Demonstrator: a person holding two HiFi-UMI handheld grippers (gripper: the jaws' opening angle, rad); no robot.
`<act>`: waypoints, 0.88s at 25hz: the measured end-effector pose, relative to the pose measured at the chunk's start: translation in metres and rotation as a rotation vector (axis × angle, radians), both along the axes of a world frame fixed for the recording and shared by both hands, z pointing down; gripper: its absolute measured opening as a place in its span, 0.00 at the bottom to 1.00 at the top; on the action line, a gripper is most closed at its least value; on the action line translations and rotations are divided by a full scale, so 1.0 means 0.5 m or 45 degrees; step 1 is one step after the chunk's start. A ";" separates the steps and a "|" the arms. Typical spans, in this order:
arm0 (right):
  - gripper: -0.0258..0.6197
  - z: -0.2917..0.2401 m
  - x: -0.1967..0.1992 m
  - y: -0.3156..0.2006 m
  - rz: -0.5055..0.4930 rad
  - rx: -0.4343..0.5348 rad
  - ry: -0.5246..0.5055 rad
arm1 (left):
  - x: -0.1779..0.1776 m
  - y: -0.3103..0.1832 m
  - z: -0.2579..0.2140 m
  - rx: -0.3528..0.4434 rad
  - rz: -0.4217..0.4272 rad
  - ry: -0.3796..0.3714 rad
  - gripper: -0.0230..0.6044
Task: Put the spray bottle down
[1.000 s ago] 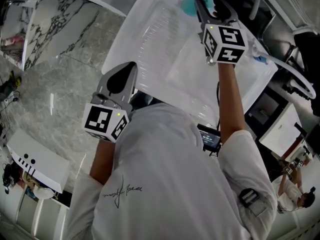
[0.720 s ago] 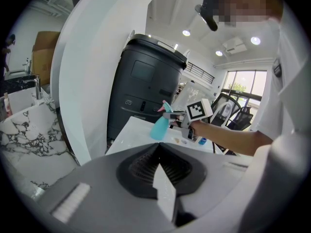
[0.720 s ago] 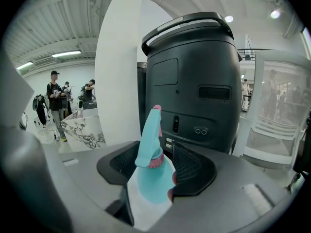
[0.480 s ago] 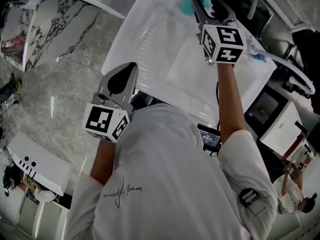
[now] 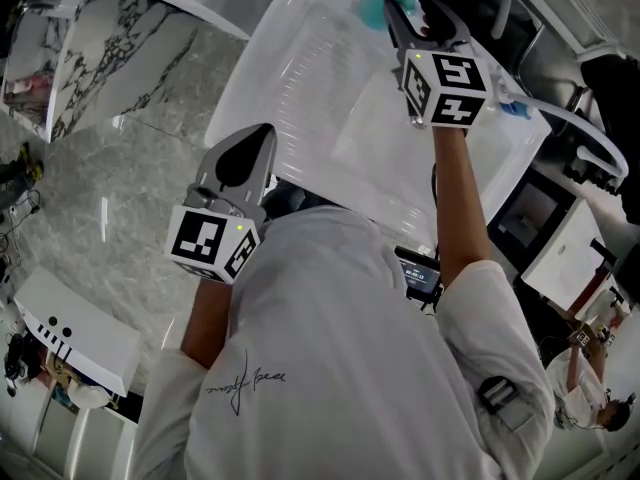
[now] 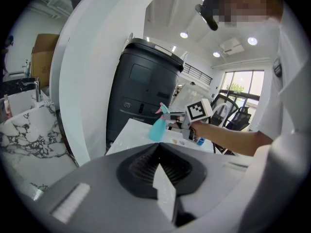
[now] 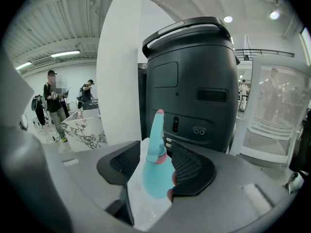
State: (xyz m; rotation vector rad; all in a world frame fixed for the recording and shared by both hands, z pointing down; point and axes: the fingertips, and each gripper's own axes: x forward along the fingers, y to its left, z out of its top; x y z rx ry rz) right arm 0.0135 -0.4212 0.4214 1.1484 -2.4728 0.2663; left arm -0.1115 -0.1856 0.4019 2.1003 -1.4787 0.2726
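Teal spray bottle [image 7: 156, 178], one only, stands near the white table's [image 5: 300, 68] top-of-frame edge between the right gripper's [image 7: 156, 154] parted jaws, with bare tabletop below. The left gripper [image 6: 158, 152], jaws together, is at the table's lower-left edge.

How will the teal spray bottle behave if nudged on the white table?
Probably light and stiff: the spray bottle looks like thin teal plastic. Its wide body under a narrow neck should stand steadily on the table, though a nudge near the tall head might tip it. Its smooth sides may slip between the right gripper's jaws.
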 end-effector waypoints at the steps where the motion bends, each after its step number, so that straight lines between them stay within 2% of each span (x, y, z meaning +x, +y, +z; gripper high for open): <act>1: 0.31 -0.003 0.001 0.002 0.003 0.001 0.000 | 0.000 0.001 -0.001 0.003 0.004 -0.001 0.11; 19: 0.31 -0.048 0.034 0.057 0.059 0.033 -0.024 | 0.010 0.031 -0.036 0.066 0.037 -0.002 0.11; 22: 0.31 -0.055 0.036 0.068 0.064 0.037 -0.022 | 0.002 0.034 -0.043 0.089 0.041 -0.049 0.11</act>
